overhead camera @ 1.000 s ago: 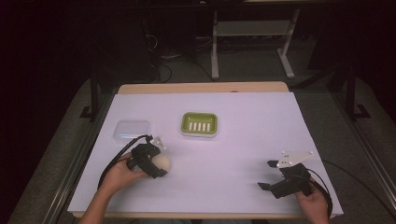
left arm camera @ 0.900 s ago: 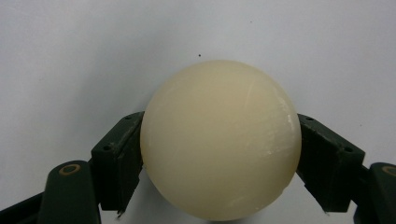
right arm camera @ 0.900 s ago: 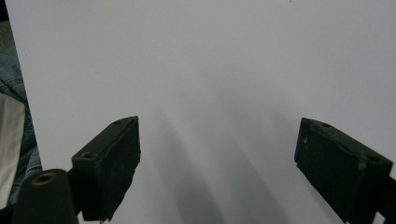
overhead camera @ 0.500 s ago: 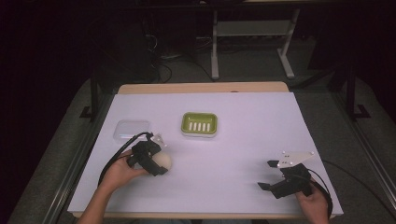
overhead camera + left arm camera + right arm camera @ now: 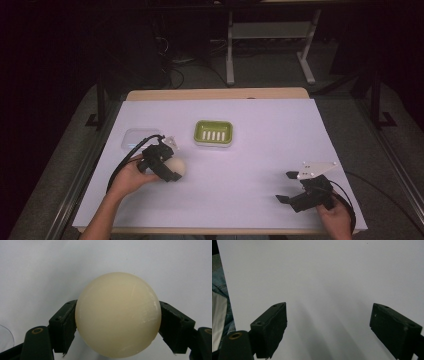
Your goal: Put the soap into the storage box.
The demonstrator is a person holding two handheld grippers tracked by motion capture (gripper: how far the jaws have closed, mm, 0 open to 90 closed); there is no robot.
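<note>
White-covered table [image 5: 240, 165]: left gripper [image 5: 117, 322] clamps cream ball [image 5: 117, 315] near left edge, 2 jaws at its widest pt. Looks smooth, hard, prob slippery, so grip across the middle. Right gripper [image 5: 292, 187] spread wide, holding nothing, near front-right corner.

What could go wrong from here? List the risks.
1. The left tool grips the smooth cream ball only at its two sides, so it could slip out and roll across the table.
2. A clear lid lies right beside that hand and could get knocked on the way to the green soap dish.
</note>
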